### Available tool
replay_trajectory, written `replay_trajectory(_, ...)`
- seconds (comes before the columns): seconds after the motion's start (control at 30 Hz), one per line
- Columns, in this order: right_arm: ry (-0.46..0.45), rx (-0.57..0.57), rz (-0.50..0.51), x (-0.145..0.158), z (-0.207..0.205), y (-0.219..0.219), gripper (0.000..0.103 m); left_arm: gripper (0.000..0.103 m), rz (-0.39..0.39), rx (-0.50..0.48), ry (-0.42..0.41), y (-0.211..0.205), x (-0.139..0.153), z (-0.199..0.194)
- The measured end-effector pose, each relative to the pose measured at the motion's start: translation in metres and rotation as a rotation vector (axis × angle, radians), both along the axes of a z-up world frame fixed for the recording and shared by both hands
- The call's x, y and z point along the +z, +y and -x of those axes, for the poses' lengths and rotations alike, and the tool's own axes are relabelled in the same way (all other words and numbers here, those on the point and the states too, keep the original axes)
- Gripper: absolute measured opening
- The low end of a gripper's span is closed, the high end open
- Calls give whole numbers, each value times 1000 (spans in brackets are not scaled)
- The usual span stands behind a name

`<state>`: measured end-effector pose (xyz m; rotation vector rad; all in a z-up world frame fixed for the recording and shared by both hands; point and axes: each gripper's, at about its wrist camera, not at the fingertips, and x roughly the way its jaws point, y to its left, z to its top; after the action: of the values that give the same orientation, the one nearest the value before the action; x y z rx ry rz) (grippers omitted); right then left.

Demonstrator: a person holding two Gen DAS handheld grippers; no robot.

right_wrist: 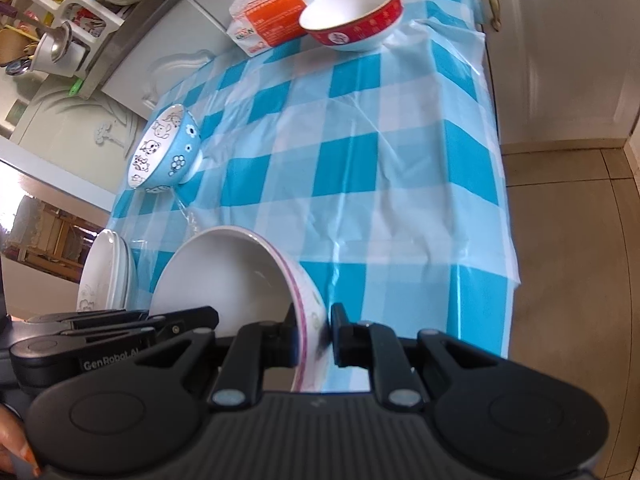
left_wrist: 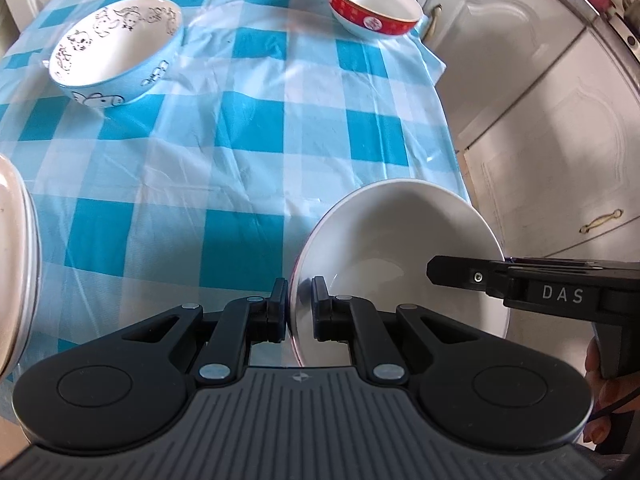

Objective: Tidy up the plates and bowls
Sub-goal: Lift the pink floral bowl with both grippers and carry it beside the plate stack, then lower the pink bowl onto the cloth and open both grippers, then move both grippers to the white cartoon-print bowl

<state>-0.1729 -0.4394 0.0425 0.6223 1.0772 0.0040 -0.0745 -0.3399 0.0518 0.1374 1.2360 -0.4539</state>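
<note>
Both grippers hold one white bowl with a purple-patterned outside [left_wrist: 400, 248] above the near edge of the table. My left gripper [left_wrist: 299, 304] is shut on its rim. My right gripper [right_wrist: 314, 332] is shut on the opposite rim, where the bowl also shows [right_wrist: 224, 272]. A blue cartoon bowl [left_wrist: 116, 52] sits at the far left of the checked tablecloth [left_wrist: 256, 120]; it also shows in the right wrist view [right_wrist: 166, 148]. A red-banded bowl [left_wrist: 374, 4] stands at the far right corner, also in the right wrist view [right_wrist: 352, 12]. A stack of white plates [right_wrist: 106, 272] lies at the near left.
An orange and white tissue pack [right_wrist: 266, 18] lies at the back of the table beside the red-banded bowl. White cabinet doors [left_wrist: 552, 120] stand close to the table's right side. A dish rack with utensils [right_wrist: 60, 12] sits on the counter behind.
</note>
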Motion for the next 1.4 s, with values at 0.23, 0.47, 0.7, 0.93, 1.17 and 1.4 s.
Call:
replay_trajectory(0.23, 15, -17, 9, -8, 5, -2, 14, 8, -18, -43, -15, -6, -10, 3)
replay_trajectory(0.47, 15, -35, -11, -11, 6, -5, 14, 9, -26, -56, -24, -8, -12, 2)
replay_trajectory(0.7, -1, -52, -38, -9, 11, -14, 35, 28, -26, -35, -14, -4, -9, -2)
replay_trajectory(0.93, -7, -70, -62, -3, 25, -23, 68, 63, -8, -4, -37, 6, 5, -5)
replay_trajectory(1.17, -41, -126, -68, 9, 40, -36, 79, 72, -56, 25, -78, 12, 24, -2)
replay_trajectory(1.4, -85, -155, -56, 30, 45, -42, 82, 77, -94, 86, -179, 23, 60, -2)
